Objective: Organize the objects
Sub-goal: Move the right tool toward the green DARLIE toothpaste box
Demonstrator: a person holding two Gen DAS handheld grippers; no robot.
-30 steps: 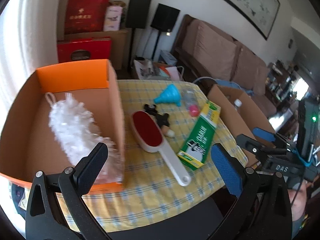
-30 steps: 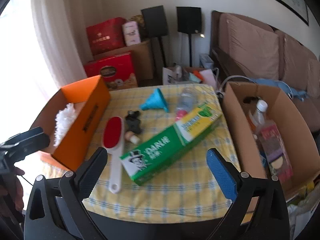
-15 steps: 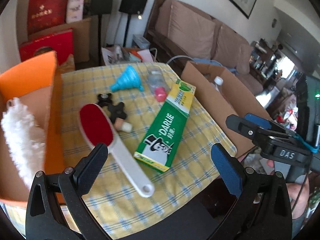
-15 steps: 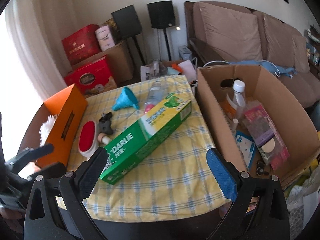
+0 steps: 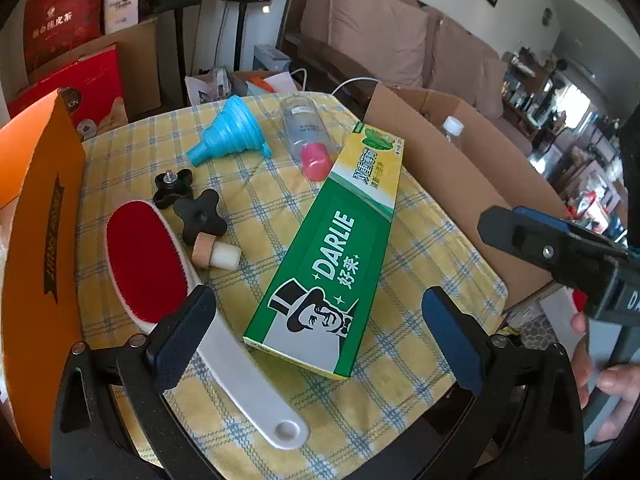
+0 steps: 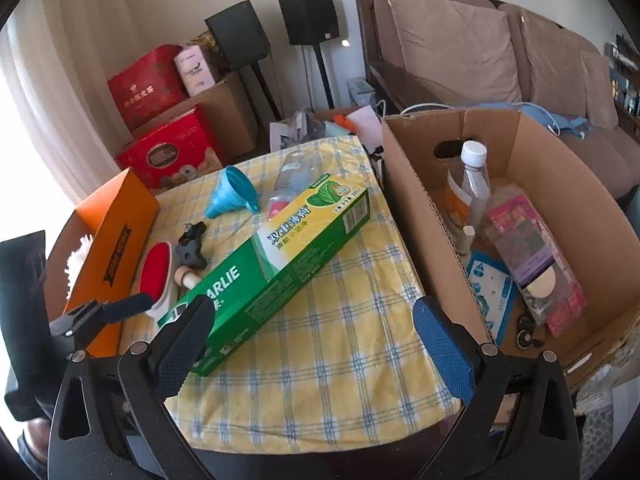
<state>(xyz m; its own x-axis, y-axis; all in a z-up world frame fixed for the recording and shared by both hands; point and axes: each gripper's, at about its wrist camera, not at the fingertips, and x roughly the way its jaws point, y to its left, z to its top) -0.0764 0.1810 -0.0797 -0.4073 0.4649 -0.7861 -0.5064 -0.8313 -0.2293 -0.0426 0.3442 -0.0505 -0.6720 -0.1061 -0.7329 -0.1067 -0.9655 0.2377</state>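
A green and yellow Darlie toothpaste box lies on the yellow checked table. Left of it are a red lint brush with a white handle, two black knobs, a cork stopper, a blue funnel and a clear bottle with a pink cap. My left gripper is open and empty above the near end of the box and brush. My right gripper is open and empty over the table's near edge.
An orange box holding a white duster stands at the left. A brown cardboard box with a bottle and packets stands at the right. Red gift boxes, speakers and a sofa are behind the table.
Both grippers have swung to the right. The left view has left the orange box's inside and now centres on the toothpaste box. The right view now takes in the cardboard box.
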